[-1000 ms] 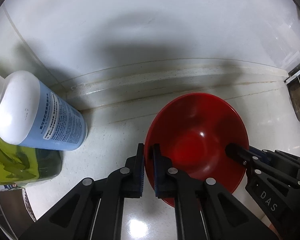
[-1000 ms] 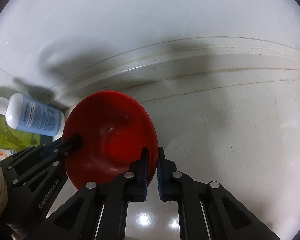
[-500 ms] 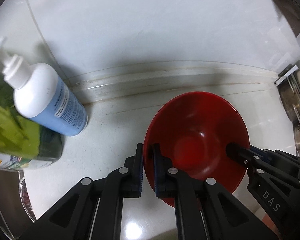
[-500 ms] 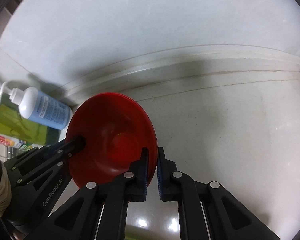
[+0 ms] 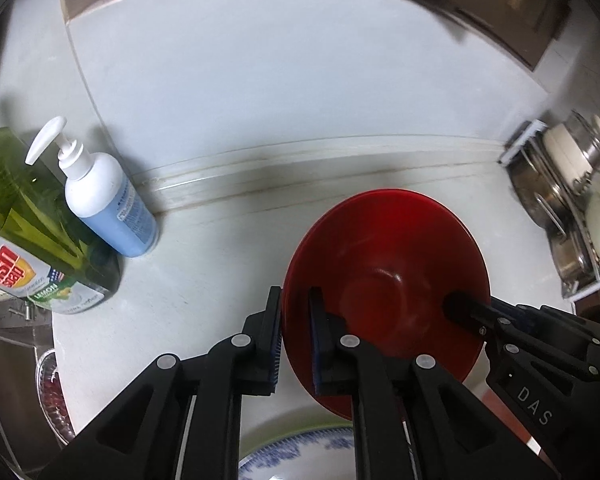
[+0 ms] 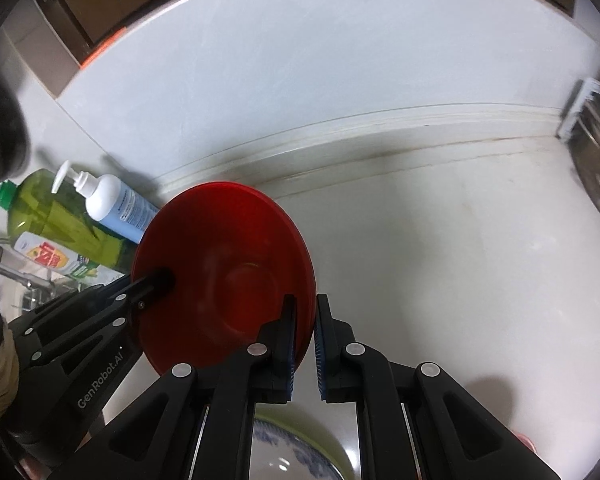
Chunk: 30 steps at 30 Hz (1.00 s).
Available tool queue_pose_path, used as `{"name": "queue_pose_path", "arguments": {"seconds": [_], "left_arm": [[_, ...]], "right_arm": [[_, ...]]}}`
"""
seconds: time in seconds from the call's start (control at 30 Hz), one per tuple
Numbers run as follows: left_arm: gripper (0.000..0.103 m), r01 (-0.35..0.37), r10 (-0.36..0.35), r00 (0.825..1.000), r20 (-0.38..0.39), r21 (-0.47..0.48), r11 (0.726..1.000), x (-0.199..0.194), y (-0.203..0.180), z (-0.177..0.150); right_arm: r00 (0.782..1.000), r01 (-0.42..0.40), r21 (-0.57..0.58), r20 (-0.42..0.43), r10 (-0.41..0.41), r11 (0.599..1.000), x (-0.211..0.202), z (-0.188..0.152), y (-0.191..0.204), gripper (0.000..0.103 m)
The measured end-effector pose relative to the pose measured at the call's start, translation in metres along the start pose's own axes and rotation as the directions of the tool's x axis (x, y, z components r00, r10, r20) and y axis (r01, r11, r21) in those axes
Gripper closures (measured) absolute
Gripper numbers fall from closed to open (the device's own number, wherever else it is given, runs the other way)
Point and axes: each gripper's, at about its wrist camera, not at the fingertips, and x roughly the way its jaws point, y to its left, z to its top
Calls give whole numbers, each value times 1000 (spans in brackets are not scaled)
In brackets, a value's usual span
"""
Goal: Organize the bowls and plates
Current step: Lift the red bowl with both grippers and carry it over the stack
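We look down on a pale speckled stone worktop (image 5: 204, 280) that meets a smooth white wall (image 5: 284, 80) along a stepped, slightly stained moulding. Above the worktop we hold a glossy red bowl (image 5: 384, 272), round and shallow, gripped on opposite rims. Our left tongs (image 5: 294, 340) pinch the bowl's near-left rim between blue ribbed pads, one finger outside and one inside; the log says these jaws are opening a little, yet the rim sits tight between the pads. Our right tongs (image 6: 304, 344) are narrow too, clamped on the opposite rim. In the left view the right tongs' black body reads "DAS"; in the right view the left tongs' body reads "GenRobot.AI".

Below the bowl, at the bottom edge, lies a white plate (image 5: 300, 452) with blue patterning and a green rim, partly hidden by the tongs.

By the wall at left stands a green translucent dish soap bottle (image 5: 24, 208), its label showing "Dish soap" and "LEMON". Touching or just beside it stands a white pump bottle (image 5: 108, 196) with a blue label whose print is too small to read.

At right, a wire rack (image 5: 560, 216) holds shiny steel pots and pale lids.
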Motion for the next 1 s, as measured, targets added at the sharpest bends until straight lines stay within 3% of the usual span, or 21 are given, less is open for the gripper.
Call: {"name": "queue_pose_path", "arguments": {"seconds": [0.43,0.73,1.0], "left_arm": [[88,89,-95,994,46,128,988,-50,-79,-35],[88,158,-168,985,28,210,965,-65,-130,-66],[86,207,-204,978,-39,268,941,-56,-168,-96]], "right_arm": [[994,42,106,95,-53,993,-72,-57,-45,93],[984,83,197,139,-112,977,-121,-106,-91,93],[978,136,252,121,-171,958,-136,-147,-124,93]]}}
